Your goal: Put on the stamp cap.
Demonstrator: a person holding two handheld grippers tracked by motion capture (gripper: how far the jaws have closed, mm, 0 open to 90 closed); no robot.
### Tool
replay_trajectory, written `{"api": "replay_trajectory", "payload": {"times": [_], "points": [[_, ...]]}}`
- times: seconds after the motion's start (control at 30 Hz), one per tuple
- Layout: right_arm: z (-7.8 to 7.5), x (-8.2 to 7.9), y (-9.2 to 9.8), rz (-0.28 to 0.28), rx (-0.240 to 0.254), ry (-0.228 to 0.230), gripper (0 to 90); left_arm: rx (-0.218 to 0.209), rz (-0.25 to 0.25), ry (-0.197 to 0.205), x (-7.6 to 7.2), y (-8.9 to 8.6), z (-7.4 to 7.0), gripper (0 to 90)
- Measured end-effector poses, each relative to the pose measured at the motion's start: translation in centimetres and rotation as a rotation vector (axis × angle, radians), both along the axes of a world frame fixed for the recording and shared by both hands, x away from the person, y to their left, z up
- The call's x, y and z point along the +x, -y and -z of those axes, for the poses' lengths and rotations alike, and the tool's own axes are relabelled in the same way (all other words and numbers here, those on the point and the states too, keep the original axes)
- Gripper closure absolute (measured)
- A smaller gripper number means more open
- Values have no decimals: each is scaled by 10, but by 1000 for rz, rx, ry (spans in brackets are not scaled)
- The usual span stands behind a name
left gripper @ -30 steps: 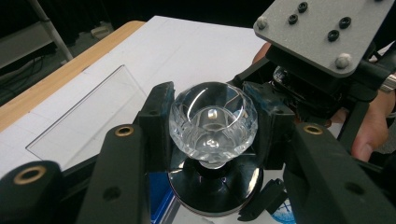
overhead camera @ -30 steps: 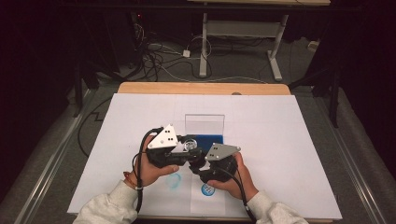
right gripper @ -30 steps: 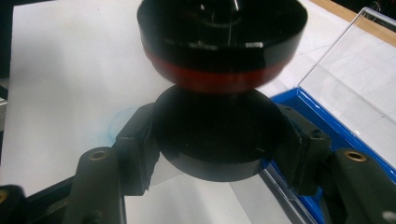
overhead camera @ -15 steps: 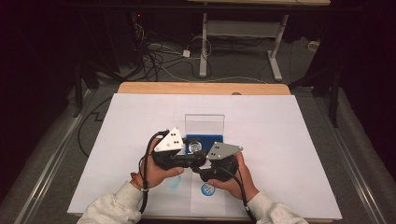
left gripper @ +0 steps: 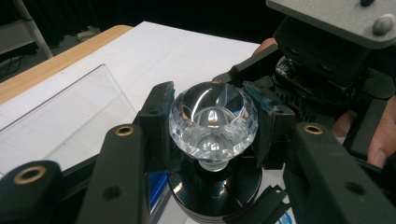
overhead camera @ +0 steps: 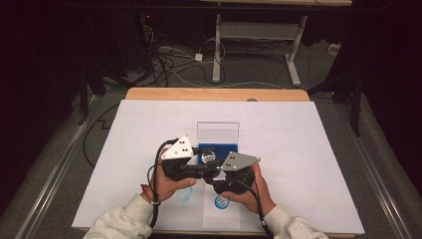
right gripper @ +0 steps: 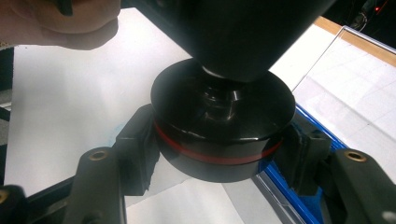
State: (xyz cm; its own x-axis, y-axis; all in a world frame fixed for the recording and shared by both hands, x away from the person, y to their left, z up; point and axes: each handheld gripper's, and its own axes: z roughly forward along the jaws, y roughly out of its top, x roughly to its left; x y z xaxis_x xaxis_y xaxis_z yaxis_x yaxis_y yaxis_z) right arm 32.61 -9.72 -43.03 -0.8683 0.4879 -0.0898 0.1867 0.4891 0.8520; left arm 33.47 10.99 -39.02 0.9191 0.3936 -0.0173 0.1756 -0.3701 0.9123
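Left gripper point(left gripper: 212, 126) clamps crystal knob point(left gripper: 213, 122); right gripper point(right gripper: 219, 149) clamps black base point(right gripper: 223, 126), seemingly joined.

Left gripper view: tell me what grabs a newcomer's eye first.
A faceted clear crystal knob sits clamped between the left claw's jaws, right in the middle. Beneath it, a round black base with a red band is held by the right claw, above the white paper-covered table.

You won't find any readable text here; that round blue sticker point(overhead camera: 221, 201) on the white table sheet point(overhead camera: 308, 149) is too blurry.
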Motion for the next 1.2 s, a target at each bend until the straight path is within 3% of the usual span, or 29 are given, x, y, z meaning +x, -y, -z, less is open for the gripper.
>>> {"api": "replay_trajectory", "payload": {"times": [0.27,0.43,0.63,0.9,1.2], "points": [[-1,-3,0,-6,-16,32,387,-18,20,-37,2,-3,2,545],[-1,-4,1,-8,-20,37,387,-17,25,-38,2,-3,2,545],[-1,-5,1,-10,-28,48,387,-46,27,-61,3,-4,4,544],[2,-4,2,-21,-39,52,385,28,14,-23,-2,0,2,545],[3,-5,2,-25,-40,54,384,41,12,-18,-3,0,0,545]]}}
